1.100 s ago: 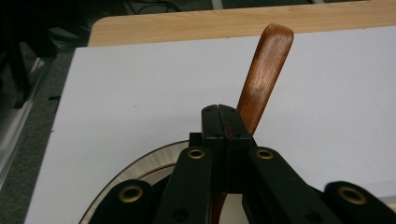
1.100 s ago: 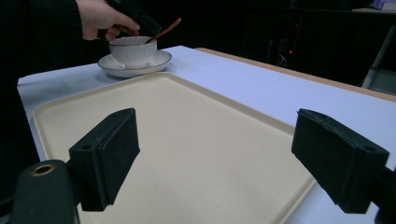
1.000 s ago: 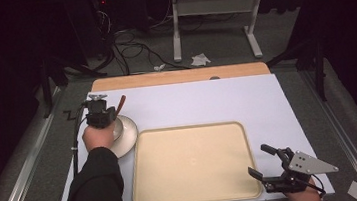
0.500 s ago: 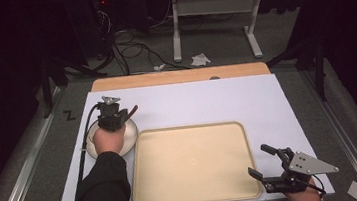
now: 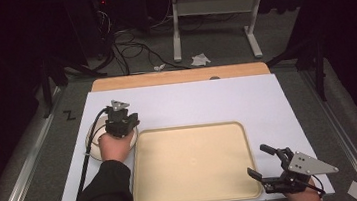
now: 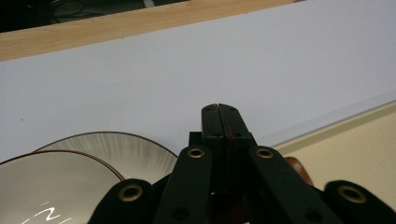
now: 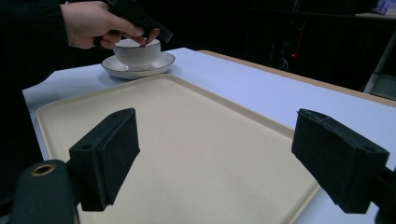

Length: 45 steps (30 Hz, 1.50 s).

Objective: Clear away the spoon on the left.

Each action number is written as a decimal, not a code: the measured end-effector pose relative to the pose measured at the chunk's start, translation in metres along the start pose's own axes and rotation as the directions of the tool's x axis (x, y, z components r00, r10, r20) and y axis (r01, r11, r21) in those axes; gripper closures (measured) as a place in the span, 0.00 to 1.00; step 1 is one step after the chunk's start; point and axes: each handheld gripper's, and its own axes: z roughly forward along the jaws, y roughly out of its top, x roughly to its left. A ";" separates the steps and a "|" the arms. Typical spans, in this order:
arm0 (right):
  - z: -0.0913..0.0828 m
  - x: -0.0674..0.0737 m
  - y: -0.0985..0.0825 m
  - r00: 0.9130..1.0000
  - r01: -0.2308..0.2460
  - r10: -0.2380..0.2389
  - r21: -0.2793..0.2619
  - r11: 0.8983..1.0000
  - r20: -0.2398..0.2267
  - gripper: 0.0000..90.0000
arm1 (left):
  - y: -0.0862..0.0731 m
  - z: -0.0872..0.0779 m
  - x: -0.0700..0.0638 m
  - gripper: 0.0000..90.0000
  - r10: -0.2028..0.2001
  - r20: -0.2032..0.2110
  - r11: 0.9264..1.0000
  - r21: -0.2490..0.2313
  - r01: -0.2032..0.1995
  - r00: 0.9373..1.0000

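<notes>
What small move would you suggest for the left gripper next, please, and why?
Probably open the left gripper and take the rim of the cup. Its jaws are shut over the cup, which sits on its saucer beside the bare tray, while the open right gripper waits at the tray's opposite corner.

A cup (image 7: 137,52) sits on a saucer (image 7: 138,68) left of the tray (image 5: 191,162) on the table (image 5: 246,96).

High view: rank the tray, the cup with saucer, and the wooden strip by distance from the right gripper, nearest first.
From the right gripper:
1. Tray, right beside it, to its left.
2. Cup with saucer, past the tray's far-left corner.
3. Wooden strip, along the table's far edge.
</notes>
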 end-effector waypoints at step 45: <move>0.005 0.006 0.003 1.000 0.017 -0.017 0.001 1.000 -0.011 0.18 | -0.043 -0.064 -0.014 1.00 0.059 0.181 0.997 -0.069 -0.047 0.982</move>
